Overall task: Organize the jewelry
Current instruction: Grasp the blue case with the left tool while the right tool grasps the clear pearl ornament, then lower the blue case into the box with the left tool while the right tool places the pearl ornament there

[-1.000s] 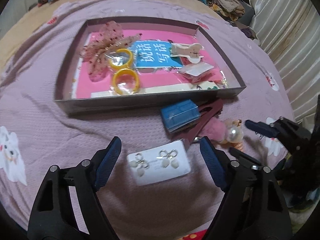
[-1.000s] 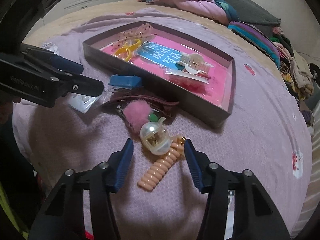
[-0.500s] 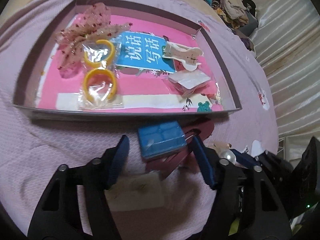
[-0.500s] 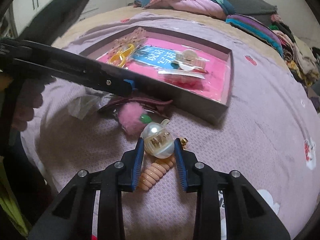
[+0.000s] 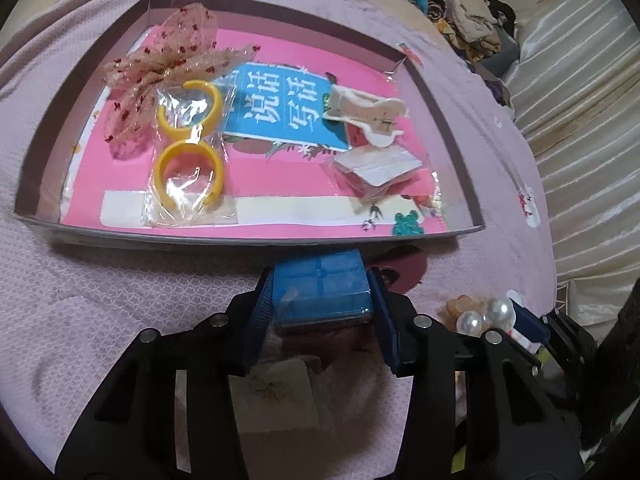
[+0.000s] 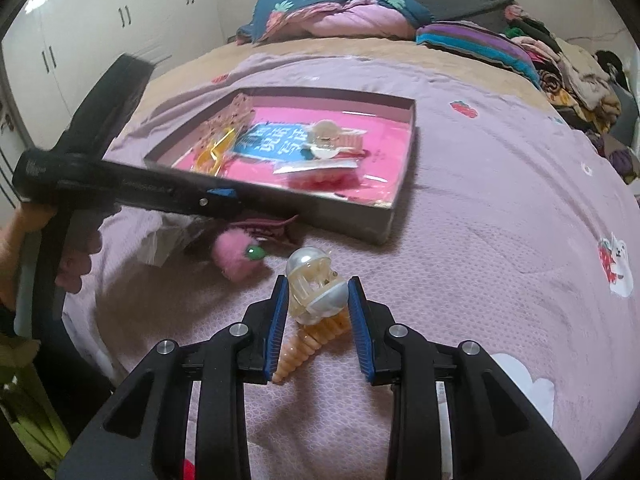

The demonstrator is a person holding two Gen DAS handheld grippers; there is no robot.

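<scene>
A small blue box (image 5: 320,292) lies on the purple bedspread just in front of the shallow pink-lined tray (image 5: 240,240). My left gripper (image 5: 321,276) is closing, with that box between its pads and both pads against its sides. A white earring card (image 5: 276,396) lies under the left gripper's body. My right gripper (image 6: 318,282) is shut on a pearl-and-cream claw hair clip (image 6: 308,264), tilted, above an orange spiral hair tie (image 6: 304,350). The same clip (image 5: 484,316) shows at the right of the left wrist view.
The tray holds a dotted bow (image 5: 168,64), bagged yellow rings (image 5: 186,168), a cream claw clip (image 5: 364,114) and a packet (image 5: 376,168). A dark red clip (image 5: 404,268) and a pink pompom (image 6: 236,256) lie before it. Folded clothes (image 6: 480,44) are piled at the bed's far end.
My left gripper moved forward from over the earring card to the blue box and closed around it. My right gripper closed on the pearl clip and rolled, tilting it.
</scene>
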